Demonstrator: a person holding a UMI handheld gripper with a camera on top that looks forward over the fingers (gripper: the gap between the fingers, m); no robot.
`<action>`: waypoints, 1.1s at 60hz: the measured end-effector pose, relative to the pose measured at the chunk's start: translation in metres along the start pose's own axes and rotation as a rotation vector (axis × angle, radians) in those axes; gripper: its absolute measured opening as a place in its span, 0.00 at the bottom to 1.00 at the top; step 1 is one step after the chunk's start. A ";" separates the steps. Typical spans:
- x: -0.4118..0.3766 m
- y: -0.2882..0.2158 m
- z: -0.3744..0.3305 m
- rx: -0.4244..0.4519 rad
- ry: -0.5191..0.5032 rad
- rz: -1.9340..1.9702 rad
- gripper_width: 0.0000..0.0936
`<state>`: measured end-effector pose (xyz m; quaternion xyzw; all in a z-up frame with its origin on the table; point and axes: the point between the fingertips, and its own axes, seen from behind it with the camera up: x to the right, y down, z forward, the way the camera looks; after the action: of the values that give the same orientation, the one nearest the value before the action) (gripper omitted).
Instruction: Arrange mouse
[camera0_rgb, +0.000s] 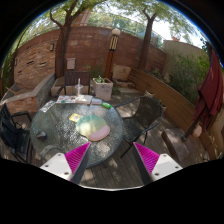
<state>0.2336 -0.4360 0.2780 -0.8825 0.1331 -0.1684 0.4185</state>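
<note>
Above a round glass table (45, 128) on a brick patio, the gripper (112, 160) hovers, fingers spread wide and empty

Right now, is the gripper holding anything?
No, nothing. The gripper is open, its pink pads apart with only air between them, above the round glass table.

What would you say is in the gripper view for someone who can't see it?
A hand-held gripper with open pink-padded fingers points at a round glass patio table holding small objects. Chairs, trees and a brick wall surround it.
</note>
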 end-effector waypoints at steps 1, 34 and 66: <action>-0.001 0.000 0.000 0.000 -0.001 -0.001 0.91; -0.223 0.141 0.048 -0.087 -0.335 -0.173 0.92; -0.452 0.084 0.217 -0.050 -0.393 -0.293 0.91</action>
<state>-0.0957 -0.1670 -0.0003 -0.9183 -0.0763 -0.0492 0.3853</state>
